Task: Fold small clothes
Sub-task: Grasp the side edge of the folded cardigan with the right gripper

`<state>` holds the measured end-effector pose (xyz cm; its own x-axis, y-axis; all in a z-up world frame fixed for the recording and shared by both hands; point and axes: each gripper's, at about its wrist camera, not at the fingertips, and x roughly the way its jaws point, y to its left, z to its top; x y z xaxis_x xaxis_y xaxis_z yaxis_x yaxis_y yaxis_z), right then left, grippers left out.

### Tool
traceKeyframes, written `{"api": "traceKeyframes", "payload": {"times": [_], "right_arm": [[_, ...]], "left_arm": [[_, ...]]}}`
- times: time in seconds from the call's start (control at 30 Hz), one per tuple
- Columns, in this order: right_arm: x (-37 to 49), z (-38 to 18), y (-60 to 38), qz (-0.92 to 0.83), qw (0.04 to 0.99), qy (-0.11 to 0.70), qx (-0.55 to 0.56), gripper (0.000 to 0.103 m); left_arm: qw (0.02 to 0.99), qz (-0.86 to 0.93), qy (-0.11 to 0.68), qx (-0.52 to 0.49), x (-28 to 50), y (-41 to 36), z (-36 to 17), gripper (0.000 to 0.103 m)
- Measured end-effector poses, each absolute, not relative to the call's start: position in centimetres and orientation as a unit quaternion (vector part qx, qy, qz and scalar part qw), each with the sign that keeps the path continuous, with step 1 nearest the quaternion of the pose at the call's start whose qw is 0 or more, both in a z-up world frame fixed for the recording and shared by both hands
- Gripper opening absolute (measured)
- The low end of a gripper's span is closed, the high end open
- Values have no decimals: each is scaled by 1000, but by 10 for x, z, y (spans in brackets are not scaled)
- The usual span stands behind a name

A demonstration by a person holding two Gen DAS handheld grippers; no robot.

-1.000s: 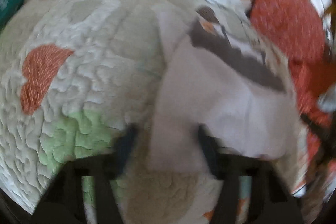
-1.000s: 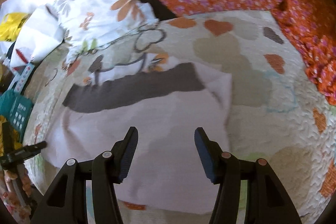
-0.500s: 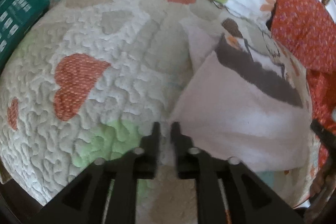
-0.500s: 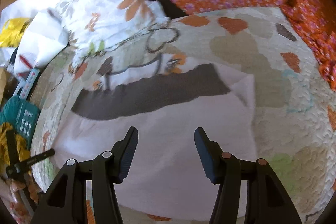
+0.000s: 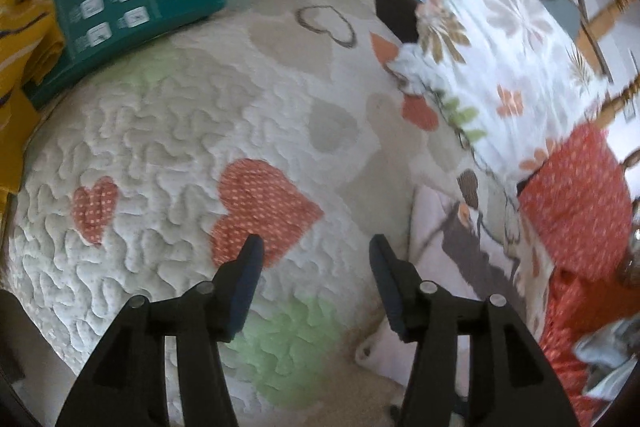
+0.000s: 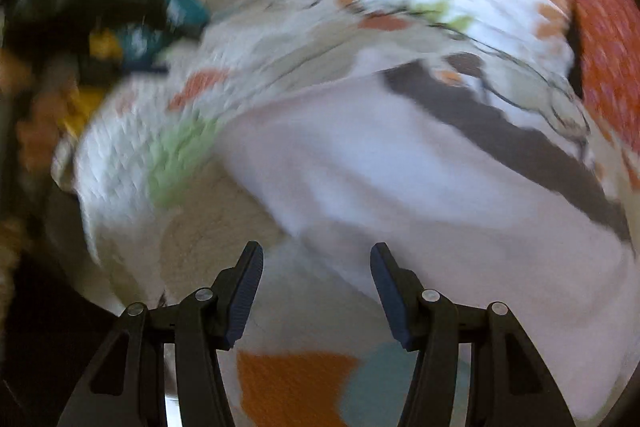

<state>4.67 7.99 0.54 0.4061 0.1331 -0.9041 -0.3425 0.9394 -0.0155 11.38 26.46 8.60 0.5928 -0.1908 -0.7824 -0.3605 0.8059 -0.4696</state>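
Letting go marks the left view: the left hand-held gripper point(image 5: 316, 263), pinched on the white garment's point(image 5: 432, 227) corner half a second ago, now gapes empty over the quilt point(image 5: 180, 147), garment at lower right. Blurred right view: right hand-held gripper point(image 6: 316, 267) stays open above the garment point(image 6: 400, 179), probably seeking the next fold.

Garment point(image 6: 420, 179): small, white or pale lilac, dark grey-brown band point(image 6: 520, 143) along one edge. Lies flat on quilted heart-print bed cover point(image 5: 160, 155), soft folds across middle. In left view, only strip of garment point(image 5: 432, 227) shows, corner point(image 5: 372, 347) turned up near cover's near edge. Right view blurred; finer detail unclear.
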Motion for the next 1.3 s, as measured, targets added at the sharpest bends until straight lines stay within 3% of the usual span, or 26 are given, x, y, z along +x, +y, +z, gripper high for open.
{"api": "traceKeyframes", "payload": {"times": [0.17,0.27,0.53,0.7,0.9,1.03,1.2,1.3], "right_arm": [[69,-9,125,75,843,490,-208,59],[92,-13,125,41,840,503,-201,44],[122,-12,101,35,848,519,-100,20],[114,29,45,49,863,502,31,12],[73,93,-83,-12,882,444,154,11],[17,104,-170,-93,880,423,195,10],[-41,59,-236,-179,835,481,201,11],[-57,35,-267,-183,799,506,269,19]], "left_arm": [[836,51,429,-339,105,283,90,57],[833,49,424,-352,104,290,90,58],[835,42,425,-348,105,282,90,58],[846,49,430,-312,106,263,93,58],[851,14,455,-263,115,209,88,59],[851,-29,474,-226,121,155,81,59],[842,-80,501,-185,124,85,66,59],[829,-112,521,-172,124,39,55,59]]}}
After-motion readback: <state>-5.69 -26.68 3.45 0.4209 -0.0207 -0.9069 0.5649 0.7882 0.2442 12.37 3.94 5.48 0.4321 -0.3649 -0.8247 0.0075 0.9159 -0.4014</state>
